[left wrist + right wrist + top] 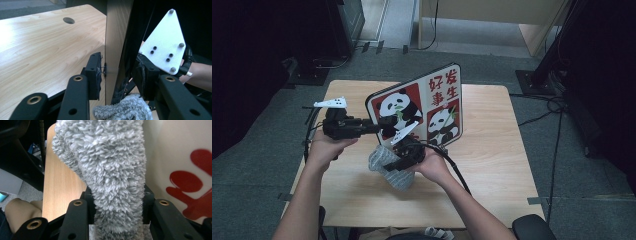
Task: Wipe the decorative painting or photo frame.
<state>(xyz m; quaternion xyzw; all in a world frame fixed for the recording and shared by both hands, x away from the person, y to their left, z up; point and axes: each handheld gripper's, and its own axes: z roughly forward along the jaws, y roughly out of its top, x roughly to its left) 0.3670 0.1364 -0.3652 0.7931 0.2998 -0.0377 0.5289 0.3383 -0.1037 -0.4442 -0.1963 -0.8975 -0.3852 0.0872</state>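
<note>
A board printed with pandas and red characters (432, 100) stands tilted upright on the wooden table (492, 170). My left gripper (379, 125) is shut on its left edge. In the left gripper view the jaws (120, 75) sit on either side of the board's thin edge (116, 37). My right gripper (398, 162) is shut on a fluffy grey cloth (387, 167) low in front of the board. The right gripper view has the cloth (110, 165) pinched between the jaws (116, 207), hanging against the board's pale face (175, 157).
A round cable hole (68, 20) lies in the tabletop beyond the board. The right gripper's grey plate (165, 42) is close behind the left jaws. Dark stands and floor cables (557, 105) flank the table, and a chair (532, 227) sits at its near right.
</note>
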